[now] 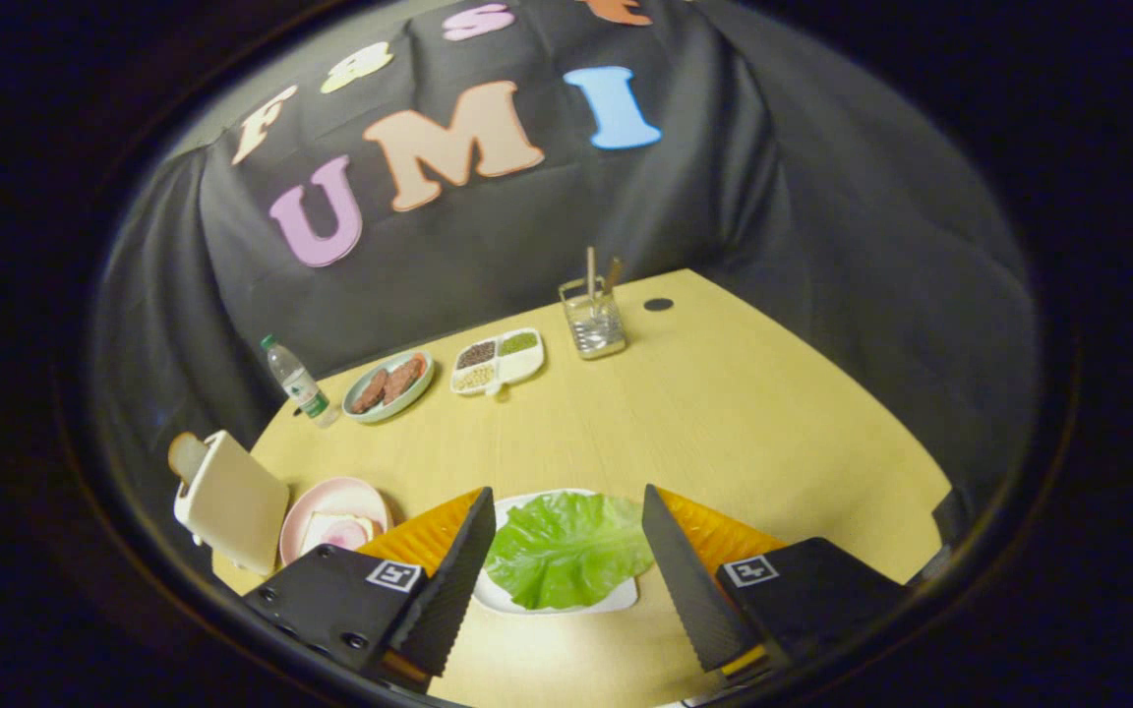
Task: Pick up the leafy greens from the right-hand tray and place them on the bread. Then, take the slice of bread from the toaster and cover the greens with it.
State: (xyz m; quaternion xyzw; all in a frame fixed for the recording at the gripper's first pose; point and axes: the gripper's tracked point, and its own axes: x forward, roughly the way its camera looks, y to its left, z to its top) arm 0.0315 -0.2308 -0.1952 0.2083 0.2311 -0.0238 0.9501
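Tool [566,580] agape over greens [566,549], toaster [232,503] aside.

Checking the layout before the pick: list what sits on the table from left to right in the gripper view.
Toaster with a bread slice → water bottle → pink plate → plate of patties → divided dish → lettuce leaf on its white tray, between the open claw's fingers → clear holder.

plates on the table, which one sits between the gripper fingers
The white tray with the leafy greens; the open gripper frames it. The pink plate lies beside the toaster, and the green plate of brown pieces is far beyond.
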